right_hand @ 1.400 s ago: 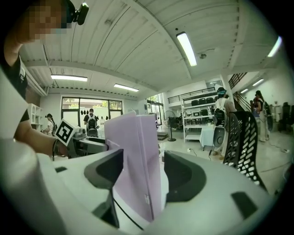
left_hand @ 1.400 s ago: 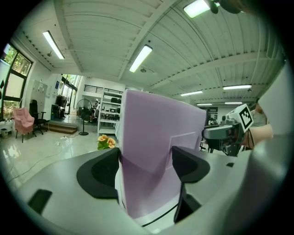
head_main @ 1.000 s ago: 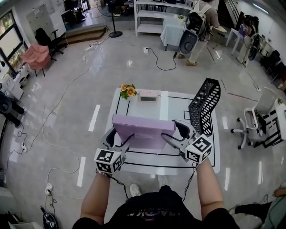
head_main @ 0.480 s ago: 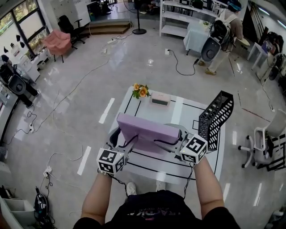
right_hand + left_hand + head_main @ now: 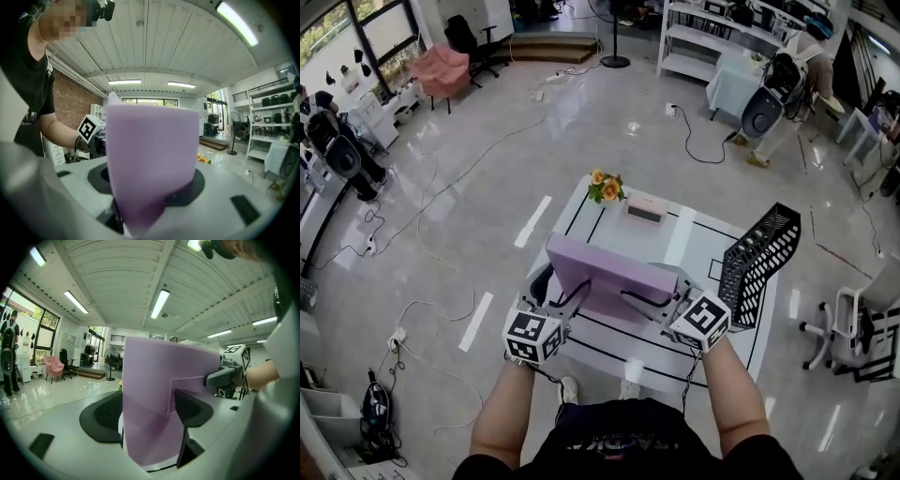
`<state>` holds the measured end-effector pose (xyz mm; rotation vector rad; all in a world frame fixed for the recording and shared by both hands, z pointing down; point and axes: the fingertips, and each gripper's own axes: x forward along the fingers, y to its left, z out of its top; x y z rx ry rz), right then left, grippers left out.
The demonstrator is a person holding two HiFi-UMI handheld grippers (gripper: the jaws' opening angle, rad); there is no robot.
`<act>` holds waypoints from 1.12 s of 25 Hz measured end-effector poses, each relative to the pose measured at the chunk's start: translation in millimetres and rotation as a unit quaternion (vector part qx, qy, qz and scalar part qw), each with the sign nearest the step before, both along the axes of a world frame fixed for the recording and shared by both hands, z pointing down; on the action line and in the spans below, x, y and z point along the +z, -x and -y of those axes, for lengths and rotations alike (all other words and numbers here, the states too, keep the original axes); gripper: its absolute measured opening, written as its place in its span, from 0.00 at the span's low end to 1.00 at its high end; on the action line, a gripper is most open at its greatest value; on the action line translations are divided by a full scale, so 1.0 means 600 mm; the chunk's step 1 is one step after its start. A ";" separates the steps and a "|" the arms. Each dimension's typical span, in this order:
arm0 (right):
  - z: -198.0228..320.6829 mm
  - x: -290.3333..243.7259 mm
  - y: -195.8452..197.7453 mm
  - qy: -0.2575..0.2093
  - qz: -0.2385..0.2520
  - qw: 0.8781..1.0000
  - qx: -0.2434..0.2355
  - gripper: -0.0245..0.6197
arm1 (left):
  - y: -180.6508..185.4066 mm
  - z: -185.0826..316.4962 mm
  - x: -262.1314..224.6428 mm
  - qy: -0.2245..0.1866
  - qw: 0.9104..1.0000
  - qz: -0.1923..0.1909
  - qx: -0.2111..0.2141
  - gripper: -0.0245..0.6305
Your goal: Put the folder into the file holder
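A lilac folder hangs on edge above the white table, carried between both grippers. My left gripper is shut on its left end; in the left gripper view the folder fills the gap between the black pads. My right gripper has just been closing its jaws, and they are shut on the folder's right end. The black mesh file holder stands tilted at the table's right edge, apart from the folder and to the right of my right gripper.
A small bunch of orange flowers and a pale box sit at the table's far edge. Black lines mark the tabletop. Cables trail over the floor on the left. An office chair stands to the right.
The right gripper has moved in leftwards on the folder's right end and its jaws have narrowed onto it. The left gripper keeps its hold in place. The head view has shifted.
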<state>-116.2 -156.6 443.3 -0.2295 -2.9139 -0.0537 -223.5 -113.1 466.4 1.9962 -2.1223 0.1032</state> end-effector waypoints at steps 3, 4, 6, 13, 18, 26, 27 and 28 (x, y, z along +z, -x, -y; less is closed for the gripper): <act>0.001 0.000 0.002 -0.002 0.001 1.000 0.013 0.38 | 0.001 -0.003 0.000 0.003 1.000 0.000 -0.001 0.58; 0.001 -0.001 0.002 -0.003 0.002 1.000 0.017 0.37 | 0.001 -0.004 0.000 0.004 1.000 0.000 0.000 0.58; -0.001 -0.002 0.002 -0.003 0.003 1.000 0.024 0.36 | 0.001 -0.006 -0.001 0.008 1.000 0.001 0.004 0.58; 0.008 -0.005 -0.012 -0.005 0.008 0.996 0.084 0.34 | -0.001 -0.013 -0.019 0.003 1.000 0.010 0.014 0.52; 0.034 -0.007 -0.038 -0.005 0.009 0.986 0.169 0.33 | -0.006 -0.018 -0.035 -0.007 0.999 0.017 0.032 0.36; 0.063 -0.042 -0.100 0.001 0.032 0.951 0.308 0.32 | -0.029 -0.012 -0.043 -0.011 0.996 -0.003 0.086 0.04; 0.064 -0.047 -0.109 0.004 0.036 0.946 0.323 0.32 | -0.035 -0.010 -0.044 -0.012 0.995 -0.004 0.096 0.04; 0.064 -0.053 -0.120 0.008 0.039 0.940 0.339 0.32 | -0.041 -0.007 -0.046 -0.013 0.994 -0.005 0.107 0.04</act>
